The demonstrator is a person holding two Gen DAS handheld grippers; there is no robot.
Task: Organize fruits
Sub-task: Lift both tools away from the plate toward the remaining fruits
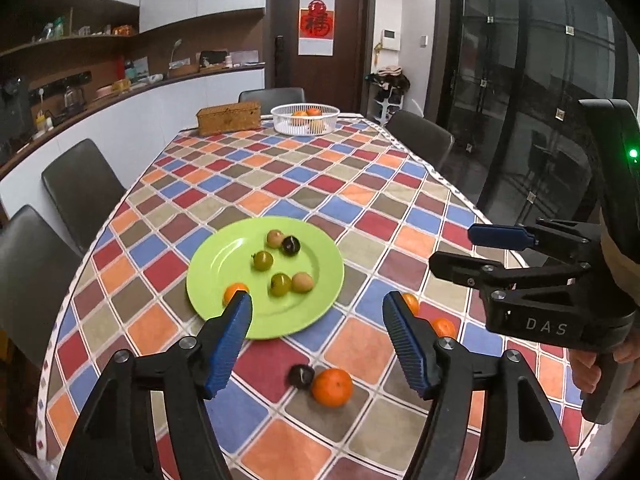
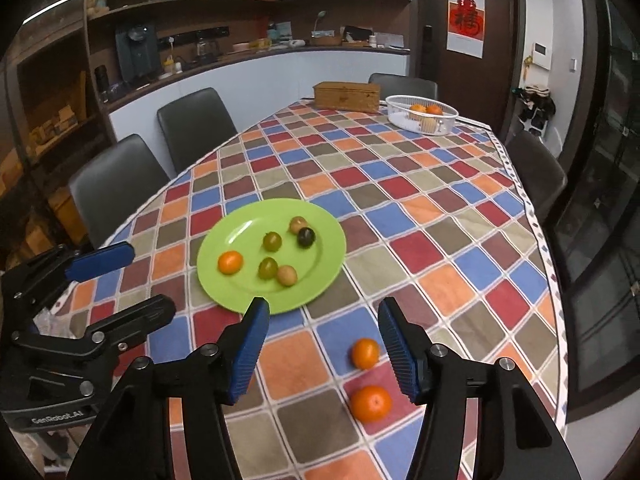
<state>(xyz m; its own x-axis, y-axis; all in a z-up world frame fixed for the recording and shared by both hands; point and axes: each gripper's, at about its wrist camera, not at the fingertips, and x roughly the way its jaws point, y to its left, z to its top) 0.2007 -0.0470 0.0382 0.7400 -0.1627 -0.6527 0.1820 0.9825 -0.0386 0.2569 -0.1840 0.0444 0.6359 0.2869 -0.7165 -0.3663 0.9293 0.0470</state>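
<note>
A green plate (image 1: 224,276) (image 2: 240,248) on the checked tablecloth holds several small fruits: a small orange (image 2: 230,262), two green ones, two tan ones and a dark plum (image 2: 306,237). Loose on the cloth lie an orange (image 1: 332,387) beside a dark plum (image 1: 301,376), and two more oranges (image 2: 365,353) (image 2: 371,403). My left gripper (image 1: 318,344) is open and empty above the cloth near the plate's front edge. My right gripper (image 2: 324,344) is open and empty, with the two loose oranges close by its right finger.
A white basket (image 1: 305,119) (image 2: 422,114) with oranges and a woven box (image 1: 229,117) stand at the table's far end. Dark chairs (image 1: 80,188) line both sides. The table's right edge (image 2: 548,264) runs near glass cabinets.
</note>
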